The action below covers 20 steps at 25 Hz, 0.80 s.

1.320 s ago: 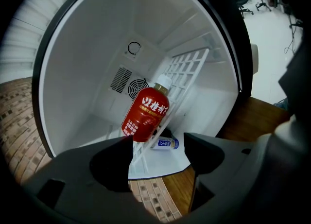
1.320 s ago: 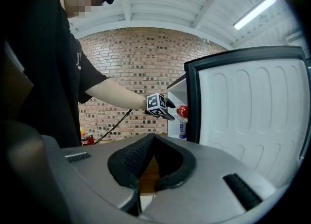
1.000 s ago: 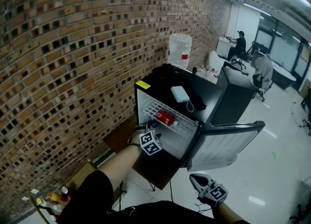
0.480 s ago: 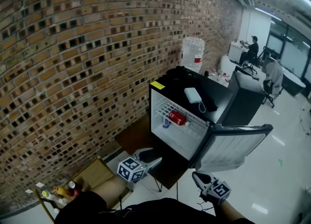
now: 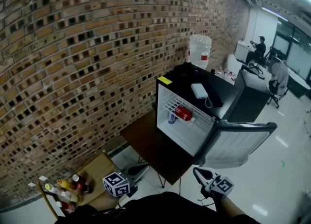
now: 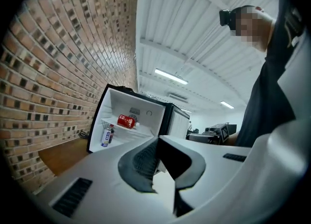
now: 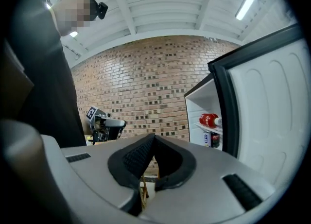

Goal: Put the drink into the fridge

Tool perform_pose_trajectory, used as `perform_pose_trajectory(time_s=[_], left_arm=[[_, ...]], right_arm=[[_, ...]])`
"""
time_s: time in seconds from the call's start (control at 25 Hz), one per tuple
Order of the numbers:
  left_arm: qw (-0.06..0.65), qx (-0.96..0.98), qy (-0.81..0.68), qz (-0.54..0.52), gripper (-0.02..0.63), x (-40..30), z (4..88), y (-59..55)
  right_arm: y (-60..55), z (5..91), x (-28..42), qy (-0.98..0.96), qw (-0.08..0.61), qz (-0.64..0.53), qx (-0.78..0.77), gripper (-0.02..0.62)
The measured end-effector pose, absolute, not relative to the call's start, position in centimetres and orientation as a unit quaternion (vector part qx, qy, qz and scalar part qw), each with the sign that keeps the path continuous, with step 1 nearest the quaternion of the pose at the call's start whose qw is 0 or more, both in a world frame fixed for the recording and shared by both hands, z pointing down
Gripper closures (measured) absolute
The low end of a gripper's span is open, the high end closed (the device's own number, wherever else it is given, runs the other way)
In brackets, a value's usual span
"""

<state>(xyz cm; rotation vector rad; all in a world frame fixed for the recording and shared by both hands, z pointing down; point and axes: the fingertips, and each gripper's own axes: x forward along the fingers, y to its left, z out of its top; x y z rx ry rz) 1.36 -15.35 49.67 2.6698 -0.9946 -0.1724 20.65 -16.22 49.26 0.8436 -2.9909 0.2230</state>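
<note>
In the fridge [image 5: 158, 109], the red can [image 5: 183, 113] lies on its side on the wire shelf, near the front edge. The left gripper [image 5: 140, 170] has just closed on nothing, and the right gripper [image 5: 199, 172] is pressed together, also empty. The door [image 5: 238, 143] hangs wide; swung hard, it might roll the can off. The fridge sits on a low wooden table [image 5: 146, 143] against a brick wall [image 5: 77, 58].

Brick wall [image 5: 73, 62], water jug [image 5: 200, 51], seated person [image 5: 259, 49]
</note>
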Motion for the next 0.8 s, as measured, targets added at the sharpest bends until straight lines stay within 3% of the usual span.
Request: perform_pose_trajectory(time_s=[0.2,0.8], left_arm=[[0.161,0.927,-0.332,-0.07,0.614,0.9,49.2,-15.0],[0.159,0.934,-0.317,-0.048,0.612,2.0,49.2,-14.6]], right_arm=[[-16.9,48.6,21.2,-0.955,-0.021,0.098,0.28,0.609],[-16.0,48.4,21.5,-0.959,-0.007,0.085,0.27,0.609]])
